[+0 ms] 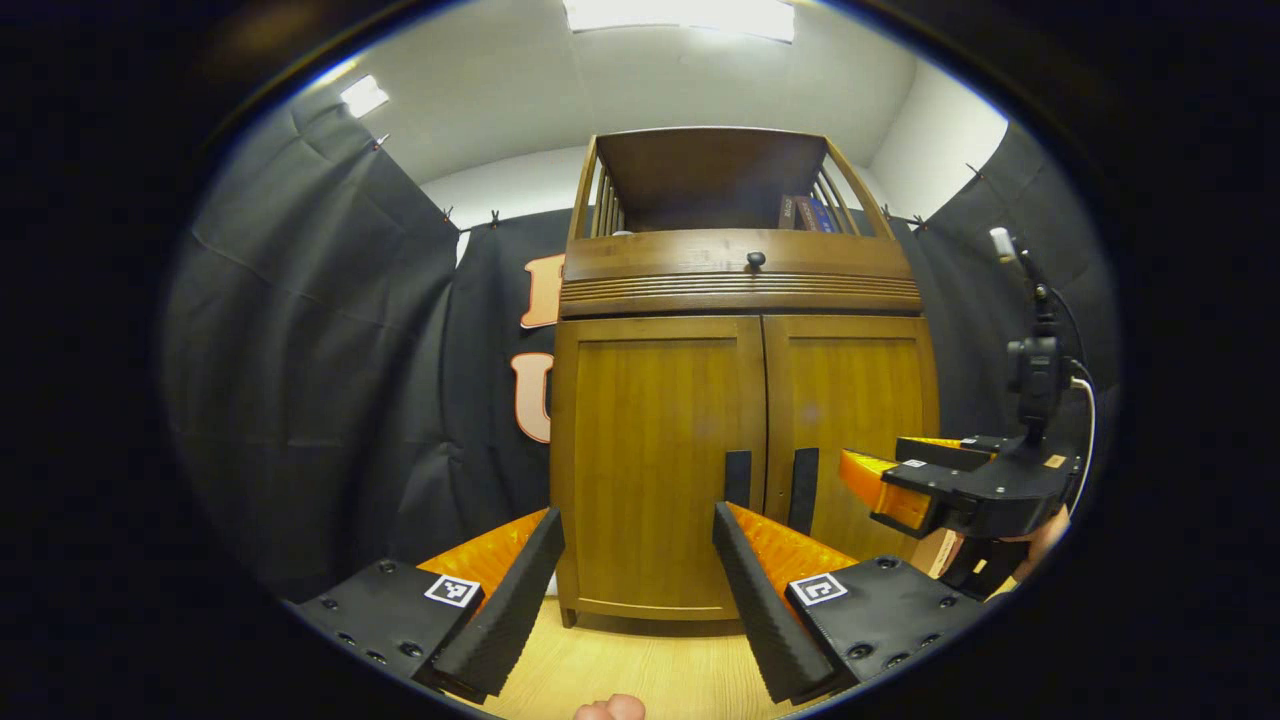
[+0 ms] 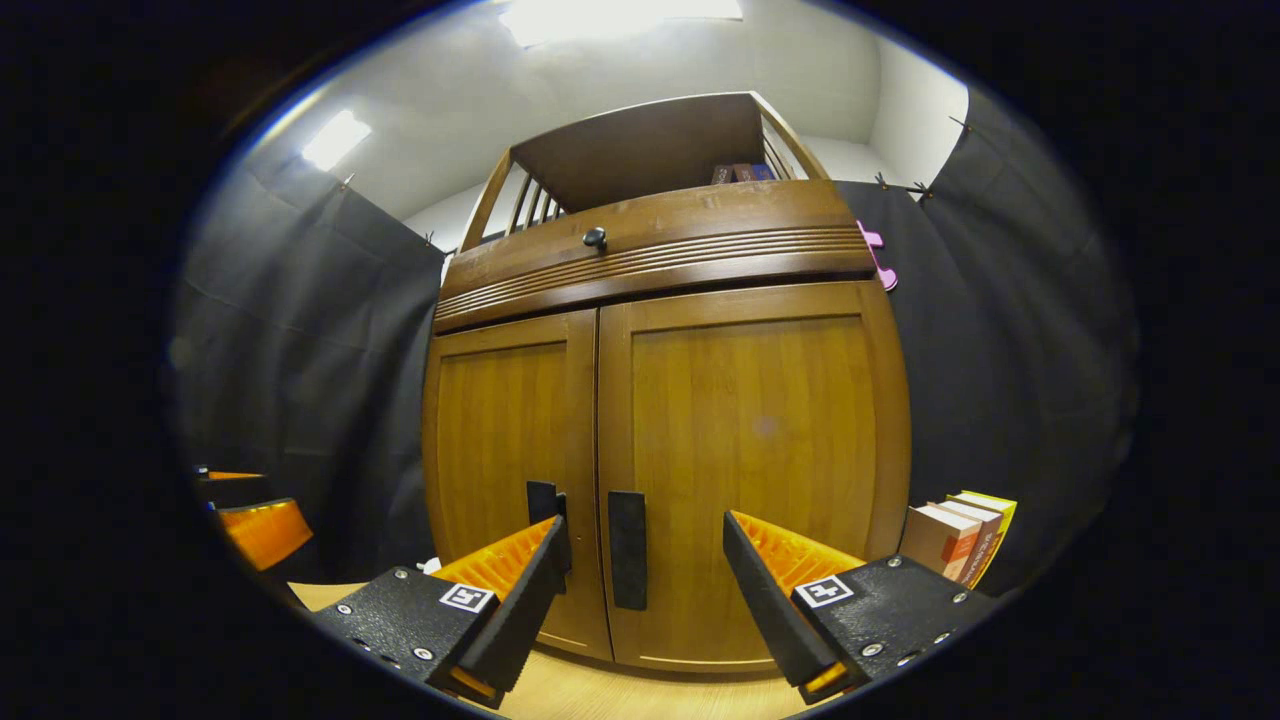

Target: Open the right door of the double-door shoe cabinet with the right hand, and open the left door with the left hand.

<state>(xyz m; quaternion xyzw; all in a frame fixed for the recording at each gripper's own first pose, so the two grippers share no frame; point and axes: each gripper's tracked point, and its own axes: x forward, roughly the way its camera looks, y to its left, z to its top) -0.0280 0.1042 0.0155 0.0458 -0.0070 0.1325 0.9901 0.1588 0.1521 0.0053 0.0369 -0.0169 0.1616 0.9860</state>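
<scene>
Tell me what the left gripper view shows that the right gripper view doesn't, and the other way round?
Left gripper view: the right gripper seen from outside, held at the right of the cabinet, jaws apart, plus a hand at the bottom edge.

Right gripper view: a row of books standing by the cabinet's right side and a pink clip at its upper right corner.

Both: the wooden shoe cabinet with both doors shut, the two dark door handles at the centre seam, the round drawer knob, books on the top shelf, and each camera's own gripper open, touching nothing.
</scene>
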